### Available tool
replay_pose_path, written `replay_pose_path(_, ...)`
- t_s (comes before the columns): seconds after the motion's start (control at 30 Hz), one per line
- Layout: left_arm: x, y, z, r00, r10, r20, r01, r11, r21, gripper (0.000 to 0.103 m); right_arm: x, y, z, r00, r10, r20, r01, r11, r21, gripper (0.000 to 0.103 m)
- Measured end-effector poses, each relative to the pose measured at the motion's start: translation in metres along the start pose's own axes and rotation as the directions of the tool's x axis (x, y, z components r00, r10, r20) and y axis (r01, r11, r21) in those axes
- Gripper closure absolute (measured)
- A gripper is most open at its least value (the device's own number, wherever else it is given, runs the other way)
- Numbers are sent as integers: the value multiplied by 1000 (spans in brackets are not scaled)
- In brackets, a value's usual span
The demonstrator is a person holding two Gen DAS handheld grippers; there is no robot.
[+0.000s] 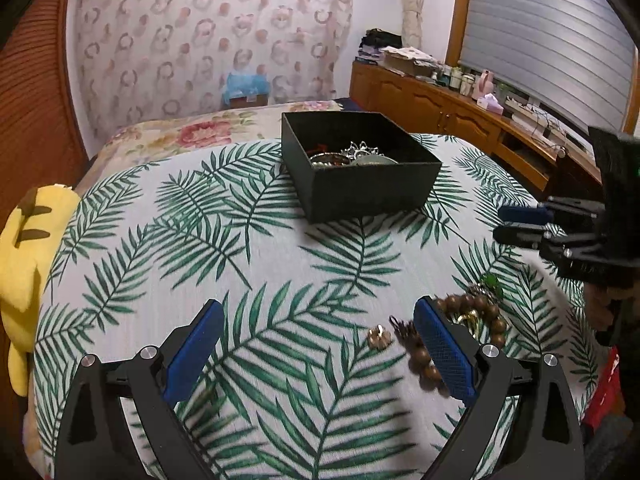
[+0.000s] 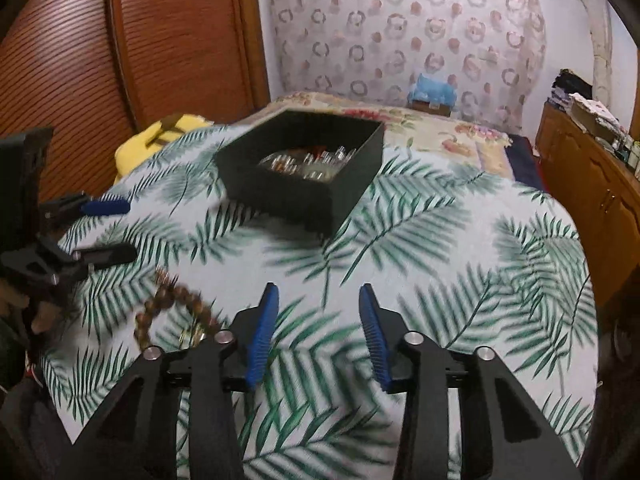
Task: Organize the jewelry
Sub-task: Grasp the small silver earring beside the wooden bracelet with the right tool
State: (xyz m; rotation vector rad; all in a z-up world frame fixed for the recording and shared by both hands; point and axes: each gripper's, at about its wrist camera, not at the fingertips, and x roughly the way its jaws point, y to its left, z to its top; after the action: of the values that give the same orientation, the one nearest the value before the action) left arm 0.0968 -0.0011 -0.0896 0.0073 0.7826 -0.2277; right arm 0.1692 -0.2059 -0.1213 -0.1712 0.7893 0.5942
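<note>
Two grippers hover above a cloth printed with green palm leaves (image 1: 280, 264). The left gripper (image 1: 318, 344) has its blue-padded fingers spread wide with nothing between them. Its right finger (image 1: 444, 354) stands in front of a wooden bead bracelet (image 1: 476, 312), hiding part of the loop. A small gold-coloured trinket (image 1: 379, 338) lies on the cloth just left of that finger, inside the gap, and a green piece (image 1: 491, 282) sits just beyond the beads. The right gripper (image 2: 316, 332) is also parted and empty, its gap narrower, over bare cloth to the right of the bracelet (image 2: 176, 304); seen from the left wrist it enters from the right edge (image 1: 520, 224). Farther out, near the middle of the cloth, stands one black open box (image 1: 360, 168) holding a heap of silvery and gold jewelry (image 1: 352, 156); single pieces in it are too small to count. The cloth covers a rounded raised surface. Behind it lies a bed with a floral cover (image 1: 192, 132). A yellow plush toy (image 1: 28, 248) sits at the cloth's left edge. The room has ring-patterned wallpaper (image 1: 208, 32), a ribbed wooden door (image 2: 80, 64), and along the right wall a wooden cabinet (image 1: 432, 104) carrying bottles and boxes below a window with a closed shutter (image 1: 548, 32).
</note>
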Motion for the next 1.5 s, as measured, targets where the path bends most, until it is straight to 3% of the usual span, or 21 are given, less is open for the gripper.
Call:
replay_pose_path(0.3,-14,-7,-13,1000,4,17,-4,1000,5,11,7,22,-17,998,27,-58,-30,999,-42,80)
replay_pose_path(0.43,-17,-8,-15,1000,-3,15,3,1000,-1,11,12,27,-18,996,0,-84,-5,998,-63,88)
replay_pose_path(0.6,-21,-13,-20,1000,1,13,-2,1000,18,11,14,28,-16,995,-46,-91,39,996,-79,88)
replay_pose_path(1.0,-16,-16,-25,1000,-10,14,9,1000,29,11,16,29,-21,997,-26,-74,22,998,-62,88)
replay_pose_path(1.13,-9,-21,-20,1000,-16,3,16,999,48,36,16,27,-22,997,-13,-74,9,999,-50,88)
replay_pose_path(1.3,4,-25,-13,999,-21,-28,23,997,72,51,15,24,-22,997,-4,-72,2,999,-41,88)
replay_pose_path(1.4,13,-27,-12,998,-12,-59,17,997,82,66,15,25,-22,997,-20,-73,16,999,-46,91)
replay_pose_path(1.5,16,-28,-13,998,-14,-64,19,996,86,68,15,24,-21,997,-18,-73,15,999,-45,91)
